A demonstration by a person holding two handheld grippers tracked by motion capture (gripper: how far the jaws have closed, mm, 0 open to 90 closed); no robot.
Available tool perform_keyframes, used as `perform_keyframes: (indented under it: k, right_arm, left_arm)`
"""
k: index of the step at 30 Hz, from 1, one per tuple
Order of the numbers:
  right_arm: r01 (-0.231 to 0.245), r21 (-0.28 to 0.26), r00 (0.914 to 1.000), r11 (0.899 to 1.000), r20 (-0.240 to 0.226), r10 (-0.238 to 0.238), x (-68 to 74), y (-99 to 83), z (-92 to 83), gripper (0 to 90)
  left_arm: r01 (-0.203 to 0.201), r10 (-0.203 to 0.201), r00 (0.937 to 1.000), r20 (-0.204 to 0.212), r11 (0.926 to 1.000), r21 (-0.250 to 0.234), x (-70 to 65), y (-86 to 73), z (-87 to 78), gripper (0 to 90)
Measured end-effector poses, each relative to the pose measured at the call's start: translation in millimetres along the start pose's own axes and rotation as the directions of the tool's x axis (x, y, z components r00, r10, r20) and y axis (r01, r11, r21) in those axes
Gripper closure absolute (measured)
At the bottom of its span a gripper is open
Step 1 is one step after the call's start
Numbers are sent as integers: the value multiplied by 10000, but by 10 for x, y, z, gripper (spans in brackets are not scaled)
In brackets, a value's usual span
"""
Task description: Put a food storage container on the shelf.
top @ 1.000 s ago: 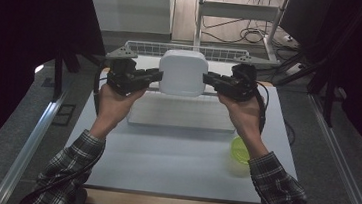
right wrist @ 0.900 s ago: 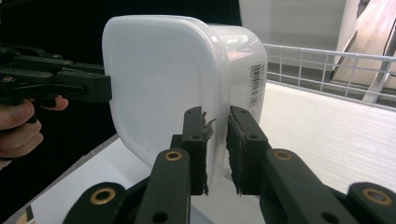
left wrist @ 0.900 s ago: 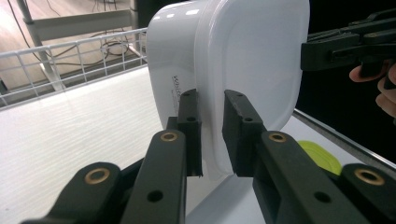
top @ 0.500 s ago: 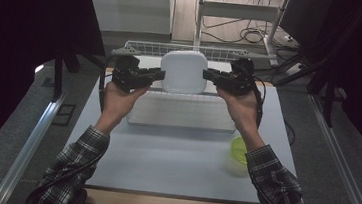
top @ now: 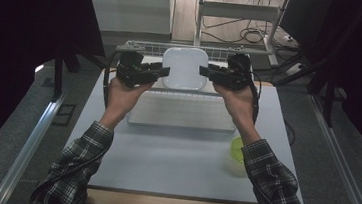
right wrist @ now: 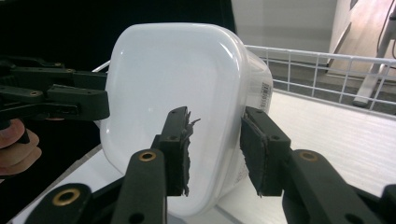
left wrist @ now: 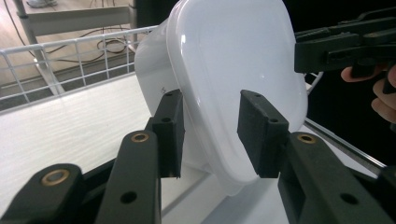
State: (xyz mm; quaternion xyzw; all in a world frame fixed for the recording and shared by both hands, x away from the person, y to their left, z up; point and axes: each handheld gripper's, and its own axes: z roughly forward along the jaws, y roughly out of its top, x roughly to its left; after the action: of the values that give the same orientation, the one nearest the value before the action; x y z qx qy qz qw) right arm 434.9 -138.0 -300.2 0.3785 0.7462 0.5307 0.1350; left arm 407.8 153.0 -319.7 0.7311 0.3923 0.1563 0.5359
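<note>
Pale grey surface fills the near ground, with a lime-green round plastic container at its near right edge; what it contains cannot be made out. Beyond it lies a flat white rectangular tray, apparently empty. Farther off, the left gripper and right gripper flank a white rounded-square plastic tub, which now stands tipped on edge at the far side against a white wire rack, nearer the rack than a second ago. Both pairs of fingers have just been opening: the tub's rim sits between them, but the pads no longer press it. That suggests the tub has been set down and released. Its inside faces away.
</note>
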Motion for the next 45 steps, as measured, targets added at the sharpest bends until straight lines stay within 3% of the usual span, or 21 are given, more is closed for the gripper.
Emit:
perform_keyframes:
  k: [6, 12, 16, 20, 24, 31, 37, 38, 45]
  right_arm:
    - [288, 86, 9990, 9995, 330, -291, 10, 20, 65, 582]
    - [253, 149, 9989, 9996, 397, -259, -8, 31, 103, 556]
    - [228, 177, 9985, 9996, 485, -236, -14, 39, 131, 519]
    - [7, 143, 9990, 9999, 443, -14, -51, 39, 156, 502]
    - [406, 102, 9924, 9991, 1162, -415, -47, 41, 192, 500]
    - [506, 65, 9868, 9987, 1539, -510, -63, 69, 260, 512]
    - [499, 38, 9877, 9987, 1483, -499, -84, 83, 285, 512]
    - [596, 52, 9875, 9982, 1457, -597, -82, 84, 278, 498]
    - [699, -131, 9924, 9975, 1026, -682, -76, 94, 221, 411]
  left_arm:
    - [78, -78, 9998, -157, 10000, 18, 20, 20, 68, 567]
    - [125, -124, 9998, -166, 9999, 65, 50, 45, 101, 549]
    - [-3, 8, 9986, -520, 10000, 83, 63, 53, 136, 536]
    - [362, -361, 9988, -338, 9993, 28, 107, 52, 160, 520]
    - [347, -345, 9986, -394, 9994, 36, 135, 65, 190, 512]
    - [448, -448, 9978, -484, 9990, -10, 161, 97, 244, 510]
    - [385, -388, 9972, -642, 9992, -53, 157, 92, 247, 470]
    - [327, -329, 9971, -684, 9995, -40, 157, 95, 247, 414]
    - [98, -110, 9992, -378, 9994, -326, 142, 89, 192, 293]
